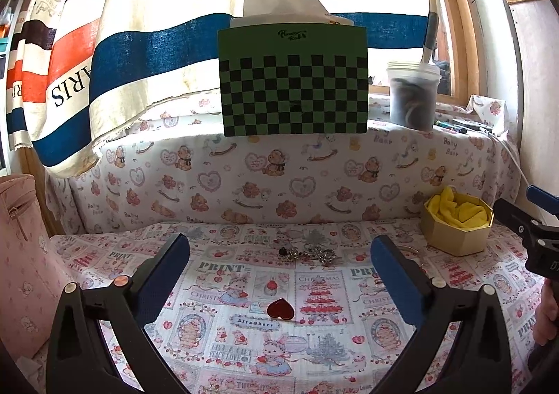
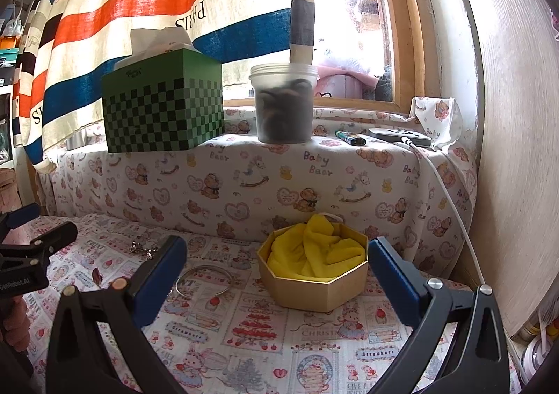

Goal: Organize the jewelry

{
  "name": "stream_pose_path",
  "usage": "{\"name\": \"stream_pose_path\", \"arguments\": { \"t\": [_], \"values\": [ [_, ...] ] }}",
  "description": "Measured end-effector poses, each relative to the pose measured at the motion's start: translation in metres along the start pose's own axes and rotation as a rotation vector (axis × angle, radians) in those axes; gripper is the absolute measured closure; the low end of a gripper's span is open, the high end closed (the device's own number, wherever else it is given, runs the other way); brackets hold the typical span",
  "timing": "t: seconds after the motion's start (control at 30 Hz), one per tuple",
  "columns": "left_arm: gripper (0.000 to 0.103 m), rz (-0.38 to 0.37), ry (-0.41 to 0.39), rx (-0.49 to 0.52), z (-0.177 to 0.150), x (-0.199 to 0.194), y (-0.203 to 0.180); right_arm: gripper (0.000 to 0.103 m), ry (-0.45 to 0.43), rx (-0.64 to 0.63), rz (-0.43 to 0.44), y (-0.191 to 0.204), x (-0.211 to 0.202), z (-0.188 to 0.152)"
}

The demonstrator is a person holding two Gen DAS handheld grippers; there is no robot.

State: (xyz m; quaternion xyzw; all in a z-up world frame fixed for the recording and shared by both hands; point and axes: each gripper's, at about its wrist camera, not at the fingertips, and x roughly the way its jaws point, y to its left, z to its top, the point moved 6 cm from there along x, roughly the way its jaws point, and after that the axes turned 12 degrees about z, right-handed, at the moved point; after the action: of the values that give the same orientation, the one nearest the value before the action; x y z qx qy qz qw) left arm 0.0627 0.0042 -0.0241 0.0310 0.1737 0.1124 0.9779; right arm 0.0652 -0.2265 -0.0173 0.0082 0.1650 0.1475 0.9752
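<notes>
With both grippers (image 1: 279, 264) (image 2: 277, 261) spread empty, I should approach the red heart (image 1: 280, 308) squarely, then box (image 2: 314, 289) it.

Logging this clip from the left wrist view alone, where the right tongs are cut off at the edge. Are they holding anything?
Observer: No. The right tongs are open and empty, pointing toward the gold octagonal cardboard box.
Operator: Is there any jewelry in that box?
Observer: None that I can see. Only a crumpled yellow cloth shows inside.
Operator: Something is hidden behind my right finger. What is it?
Observer: A thin silver bangle. It lies flat on the printed tablecloth, left of the box and not touching it.
</notes>
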Motion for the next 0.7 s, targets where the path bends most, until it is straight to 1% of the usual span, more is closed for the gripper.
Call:
{"name": "stream_pose_path", "arguments": {
  "t": [0.13, 0.27, 0.4, 0.7],
  "values": [
    [0.0, 0.002, -0.002, -0.003, -0.0001, -0.0007, 0.001, 0.0, 0.011, -0.006, -0.014, -0.0002, 0.0021, -0.0011],
    [0.0, -0.007, 0.004, -0.005, -0.0001, 0.0006, 0.0006, 0.0, -0.006, 0.003, -0.011, -0.0018, -0.0008, -0.0008],
    [0.0, -0.005, -0.004, -0.012, 0.0004, -0.0008, 0.0014, 0.0, 0.011, -0.003, -0.017, -0.0008, 0.0023, -0.0011],
    [0.0, -0.007, -0.009, -0.012, 0.0012, -0.0024, 0.0, 0.0, -0.001, 0.006, -0.031, -0.003, -0.0003, -0.0007]
  ]
}}
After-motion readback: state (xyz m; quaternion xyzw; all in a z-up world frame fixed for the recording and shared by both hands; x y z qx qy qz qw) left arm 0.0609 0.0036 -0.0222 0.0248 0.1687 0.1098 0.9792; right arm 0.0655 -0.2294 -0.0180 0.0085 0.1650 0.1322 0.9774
